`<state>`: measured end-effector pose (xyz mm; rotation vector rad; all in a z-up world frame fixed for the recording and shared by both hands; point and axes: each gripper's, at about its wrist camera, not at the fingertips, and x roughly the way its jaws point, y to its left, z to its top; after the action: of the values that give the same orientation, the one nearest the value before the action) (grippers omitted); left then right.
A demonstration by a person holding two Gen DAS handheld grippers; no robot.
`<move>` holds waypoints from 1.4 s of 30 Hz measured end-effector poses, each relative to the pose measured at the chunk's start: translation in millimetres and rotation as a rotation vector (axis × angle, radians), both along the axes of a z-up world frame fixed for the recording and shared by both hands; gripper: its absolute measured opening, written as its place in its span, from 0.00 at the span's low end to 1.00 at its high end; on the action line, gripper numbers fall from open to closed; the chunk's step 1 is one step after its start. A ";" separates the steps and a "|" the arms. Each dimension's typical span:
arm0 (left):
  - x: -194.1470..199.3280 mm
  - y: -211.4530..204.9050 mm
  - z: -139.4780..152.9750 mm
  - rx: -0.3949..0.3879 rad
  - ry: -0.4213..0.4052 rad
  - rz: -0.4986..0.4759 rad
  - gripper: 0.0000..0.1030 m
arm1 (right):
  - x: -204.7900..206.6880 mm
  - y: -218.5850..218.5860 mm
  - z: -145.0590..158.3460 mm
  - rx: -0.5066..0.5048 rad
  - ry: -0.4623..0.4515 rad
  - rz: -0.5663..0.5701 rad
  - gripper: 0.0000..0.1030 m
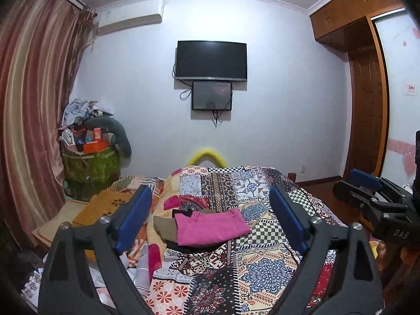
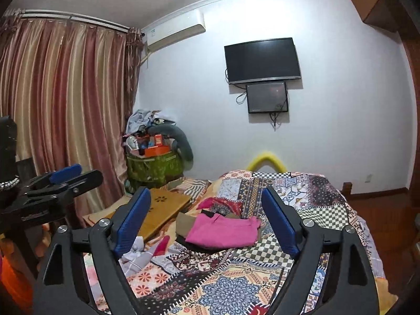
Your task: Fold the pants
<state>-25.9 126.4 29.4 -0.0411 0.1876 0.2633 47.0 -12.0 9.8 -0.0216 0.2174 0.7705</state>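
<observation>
Both of my grippers are raised above the bed, aimed at the far wall. Left gripper [image 1: 210, 221]: fingers spread wide, blue pads [image 1: 134, 219] well apart, nothing between them. Right gripper [image 2: 207, 219]: same, fingers wide apart and holding nothing.

Pants [image 1: 210, 227]: pink, folded into a flat rectangle, lying on top of a small stack of folded clothes. An olive piece [image 1: 164, 225] and a black piece [image 1: 183, 213] stick out from under them. The stack rests on the patchwork quilt [image 1: 262, 270], near the middle of the bed. In both wrist views the pants sit between the fingers but farther away; neither gripper touches them.

In the left view, the right gripper shows at the right edge [image 1: 367, 183], level with mine. In the right view, the left gripper shows at the left edge [image 2: 63, 178].

Surroundings: TV [image 1: 211, 60] on the wall with a smaller screen [image 1: 212, 95] just below it, curtain [image 2: 65, 105] on the left, green bin [image 2: 155, 168] piled with clutter in the corner, wooden boards [image 2: 162, 210] beside the quilt.
</observation>
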 end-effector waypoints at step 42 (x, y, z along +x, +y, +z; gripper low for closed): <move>1.6 -3.6 -22.9 -0.034 0.032 -0.013 1.00 | -19.6 -5.5 -2.6 -0.031 0.007 -0.052 0.99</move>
<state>-24.3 122.9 6.6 -0.0698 0.2237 0.2482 27.4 -17.5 7.2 -0.0430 0.2355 0.7157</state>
